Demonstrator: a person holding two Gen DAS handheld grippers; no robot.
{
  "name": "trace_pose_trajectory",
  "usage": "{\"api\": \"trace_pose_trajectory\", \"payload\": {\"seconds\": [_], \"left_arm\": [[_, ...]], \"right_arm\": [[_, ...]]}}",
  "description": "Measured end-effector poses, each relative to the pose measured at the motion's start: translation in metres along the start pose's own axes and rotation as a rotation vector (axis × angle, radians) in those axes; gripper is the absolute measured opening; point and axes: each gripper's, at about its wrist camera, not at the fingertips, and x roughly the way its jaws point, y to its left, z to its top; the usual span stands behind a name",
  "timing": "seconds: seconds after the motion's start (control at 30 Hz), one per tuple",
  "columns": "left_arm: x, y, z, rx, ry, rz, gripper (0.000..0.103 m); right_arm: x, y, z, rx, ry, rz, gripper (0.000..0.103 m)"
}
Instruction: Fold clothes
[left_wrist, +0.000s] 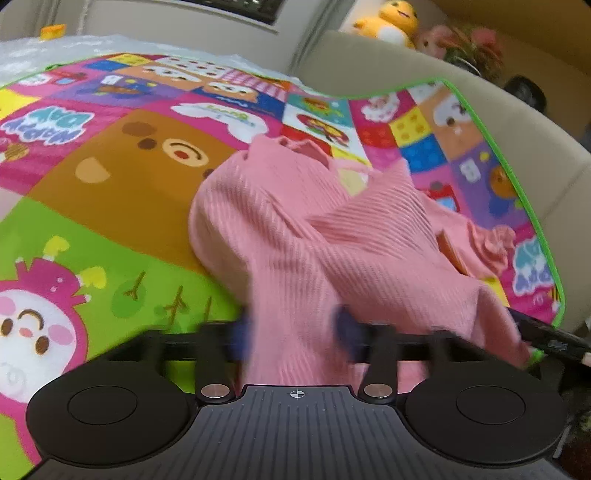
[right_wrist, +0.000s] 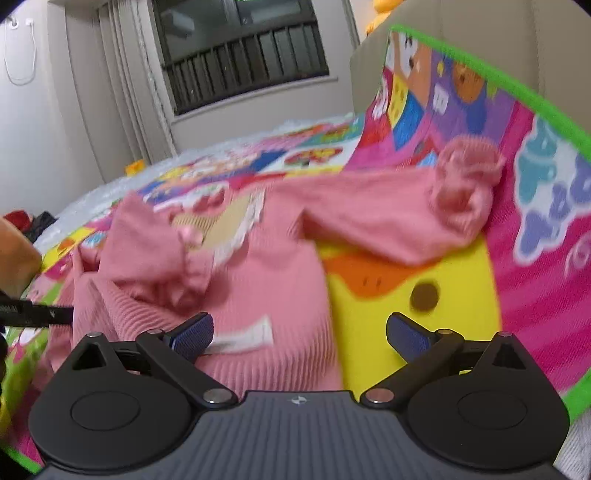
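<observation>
- Left wrist view: the pink sweater (left_wrist: 295, 229) was a ribbed knit, bunched and lifted in a ridge, with its neck opening turned toward the far side of the cartoon mat (left_wrist: 110, 177) it lay on.
- A frilled cuff (left_wrist: 491, 243) lay at the right, near the mat's green edge.
- The left tool (left_wrist: 295, 336) was pinching the near fold of the sweater; cloth filled the gap between its blue pads (left_wrist: 347, 332), which were blurred and half covered.
- Stuffed toys (left_wrist: 391, 22) sat on the beige sofa back (left_wrist: 369, 59) behind the mat, soft in focus.
- At the right edge a dark bar, likely the other tool, was cut off.

- Right wrist view: the sweater (right_wrist: 266, 266) lay crumpled on the mat (right_wrist: 535, 258), one sleeve stretched right and ending in a ruffled cuff (right_wrist: 465, 188) against the raised part of the mat.
- A white label (right_wrist: 251, 332) showed near the hem, its text unreadable.
- The right tool (right_wrist: 299, 336) was spread wide, holding nothing, hovering just over the hem; whether its left pad (right_wrist: 195, 332) touched cloth was unclear.
- A window (right_wrist: 240, 48) stood behind.
- A hand (right_wrist: 18, 258) at the left edge was cut off.
</observation>
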Motion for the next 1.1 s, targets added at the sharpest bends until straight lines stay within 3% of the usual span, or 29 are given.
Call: {"api": "trace_pose_trajectory", "payload": {"seconds": [0.1, 0.17, 0.3, 0.37, 0.43, 0.47, 0.5, 0.6, 0.67, 0.8, 0.87, 0.9, 0.93, 0.97, 1.0, 1.03, 1.07, 1.1], "left_arm": [[-0.029, 0.004, -0.002, 0.007, -0.054, -0.006, 0.011], [-0.053, 0.010, -0.004, 0.023, -0.095, 0.015, 0.011], [-0.077, 0.035, -0.016, 0.068, -0.085, 0.210, 0.012], [-0.080, 0.047, -0.018, 0.029, -0.058, 0.241, 0.016], [-0.083, 0.053, -0.015, -0.024, -0.053, 0.209, 0.047], [-0.083, 0.047, -0.010, -0.017, -0.067, 0.186, 0.070], [-0.082, 0.037, -0.004, 0.005, -0.087, 0.162, 0.087], [-0.070, -0.005, 0.018, 0.123, -0.132, 0.075, 0.097], [-0.047, -0.040, 0.032, 0.230, -0.119, 0.034, 0.100], [0.019, -0.089, 0.037, 0.452, -0.053, 0.087, 0.101], [0.052, -0.098, 0.032, 0.510, -0.004, 0.126, 0.101], [0.066, -0.099, 0.030, 0.530, 0.016, 0.144, 0.096], [0.075, -0.098, 0.029, 0.545, 0.026, 0.154, 0.085], [0.078, -0.094, 0.032, 0.542, 0.034, 0.146, 0.048], [0.079, -0.090, 0.036, 0.531, 0.043, 0.131, 0.033], [0.080, -0.086, 0.041, 0.520, 0.051, 0.117, 0.026], [0.076, -0.081, 0.049, 0.517, 0.037, 0.110, 0.013], [0.070, -0.077, 0.061, 0.525, 0.001, 0.121, 0.012]], "right_arm": [[-0.002, 0.005, -0.005, 0.004, 0.022, 0.039, 0.100], [-0.006, 0.013, -0.009, -0.034, 0.031, 0.042, 0.100], [-0.009, 0.018, -0.030, -0.107, 0.064, -0.007, 0.101], [-0.010, 0.019, -0.040, -0.135, 0.051, -0.024, 0.103], [-0.009, 0.028, -0.049, -0.165, 0.015, -0.069, 0.103], [-0.009, 0.031, -0.052, -0.158, -0.009, -0.090, 0.103], [-0.009, 0.034, -0.055, -0.151, -0.034, -0.109, 0.103], [-0.011, 0.033, -0.062, -0.124, -0.098, -0.121, 0.103], [-0.014, 0.032, -0.066, -0.118, -0.133, -0.119, 0.103], [-0.023, 0.030, -0.075, -0.109, -0.200, -0.118, 0.103], [-0.026, 0.031, -0.077, -0.107, -0.223, -0.140, 0.103], [-0.026, 0.031, -0.077, -0.108, -0.229, -0.152, 0.103], [-0.027, 0.032, -0.078, -0.110, -0.235, -0.165, 0.103], [-0.027, 0.033, -0.078, -0.111, -0.240, -0.176, 0.103], [-0.025, 0.032, -0.078, -0.113, -0.233, -0.171, 0.103], [-0.024, 0.032, -0.077, -0.114, -0.225, -0.166, 0.103], [-0.022, 0.029, -0.076, -0.106, -0.212, -0.153, 0.103], [-0.020, 0.027, -0.074, -0.098, -0.199, -0.140, 0.103]]}}
